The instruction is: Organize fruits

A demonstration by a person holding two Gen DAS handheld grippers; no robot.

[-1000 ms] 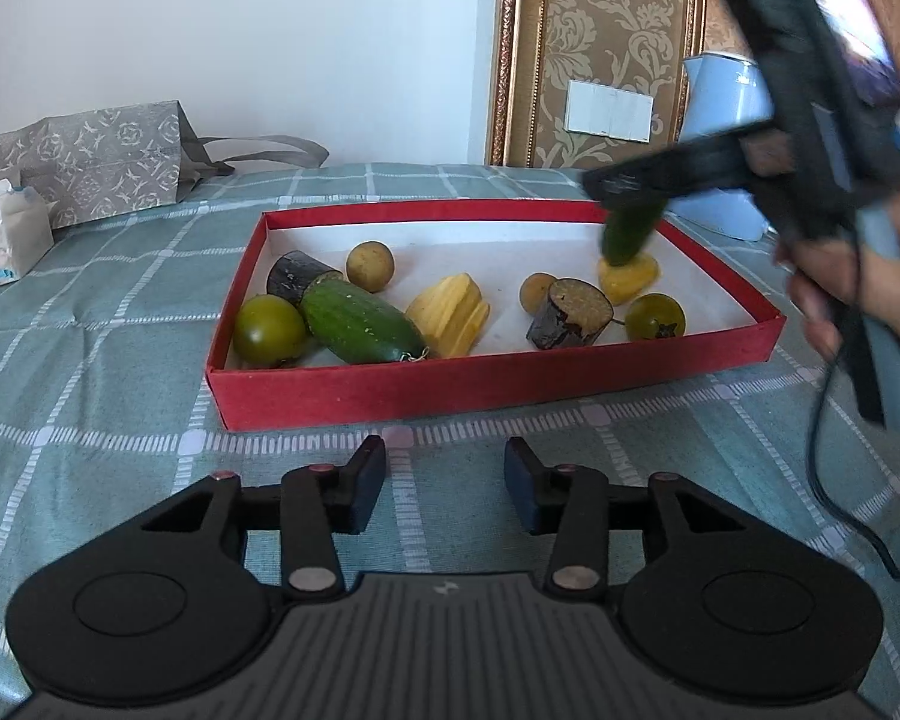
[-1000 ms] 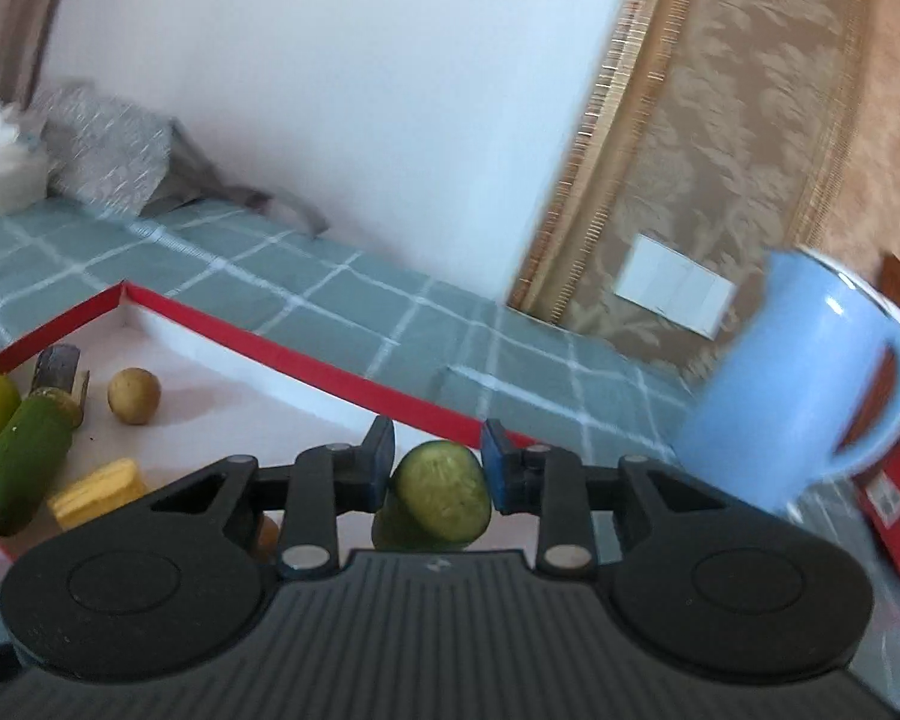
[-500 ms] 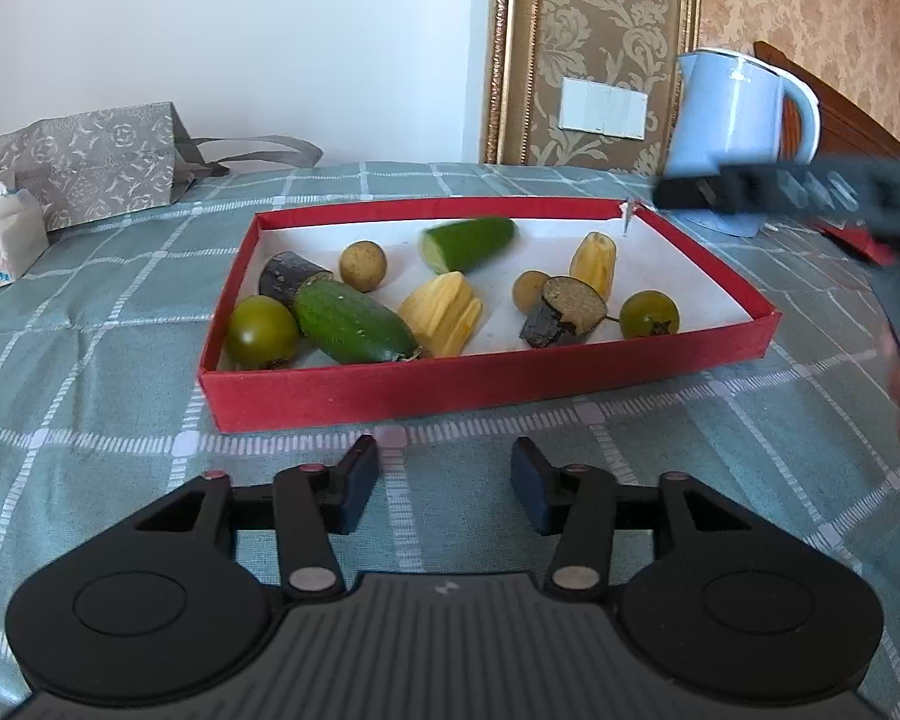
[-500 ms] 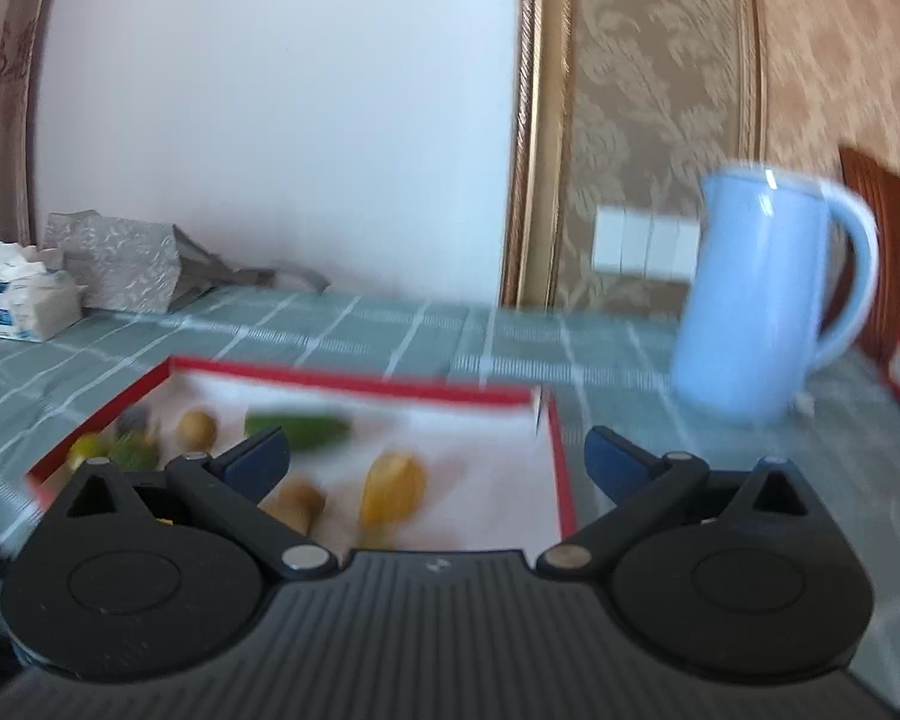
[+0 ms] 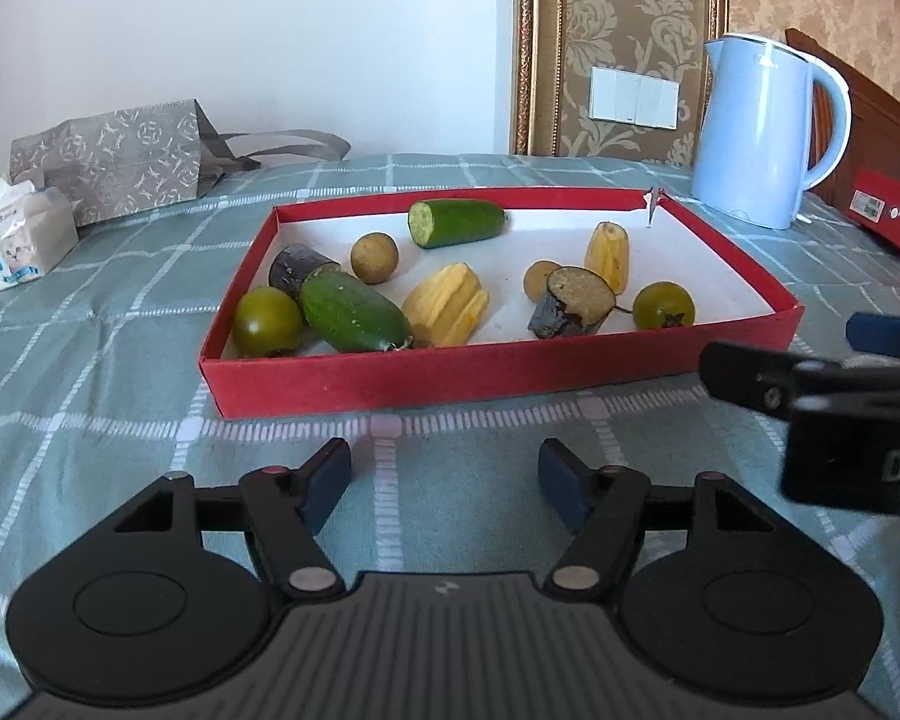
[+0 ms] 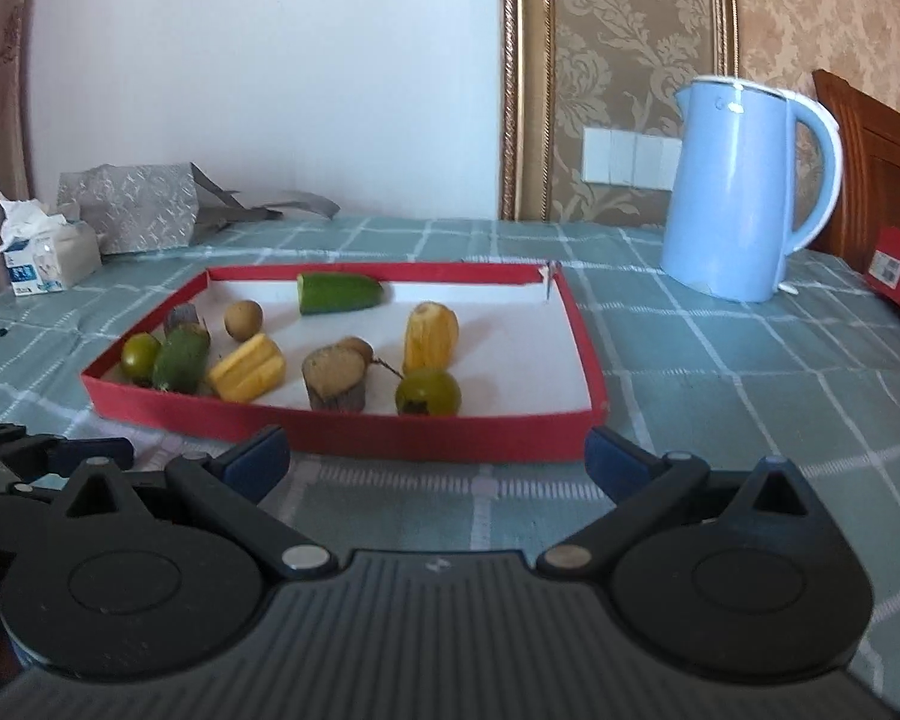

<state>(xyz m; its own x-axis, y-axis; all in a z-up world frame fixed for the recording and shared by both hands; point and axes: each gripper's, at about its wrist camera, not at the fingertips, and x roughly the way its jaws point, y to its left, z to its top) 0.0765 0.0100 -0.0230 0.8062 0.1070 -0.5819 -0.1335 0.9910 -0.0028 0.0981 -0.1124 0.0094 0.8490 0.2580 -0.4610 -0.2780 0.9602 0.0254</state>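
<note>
Lying on its side at the upper middle of the left wrist view, against the far wall of the red tray (image 5: 498,369): the cut cucumber piece (image 5: 457,222), free of any grip. Spread below it in the tray: a whole cucumber (image 5: 354,312), two green tomatoes (image 5: 267,322) (image 5: 664,305), two round longans (image 5: 374,257) (image 5: 541,279), two yellow jackfruit pieces (image 5: 447,303) (image 5: 608,250) and two dark cane stubs (image 5: 299,262) (image 5: 572,302). Like kinds lying apart rather than paired, so sorting judged only partly done: cucumber halves well apart, tomatoes at opposite ends, stubs split left and right.

At the bottom centre, short of the tray's near wall: left gripper (image 5: 444,477), jaws having just been opening, parted with nothing between. In the right wrist view, right gripper (image 6: 435,462) at the bottom, jaws spread wide and released, bare tablecloth between the pads; also poking in at the right edge of the left view.

Beyond the tray: blue kettle (image 5: 762,132) upper right, grey paper bag (image 5: 108,168) and tissue pack (image 5: 15,237) at the left, all on the checked green tablecloth (image 5: 90,396).
</note>
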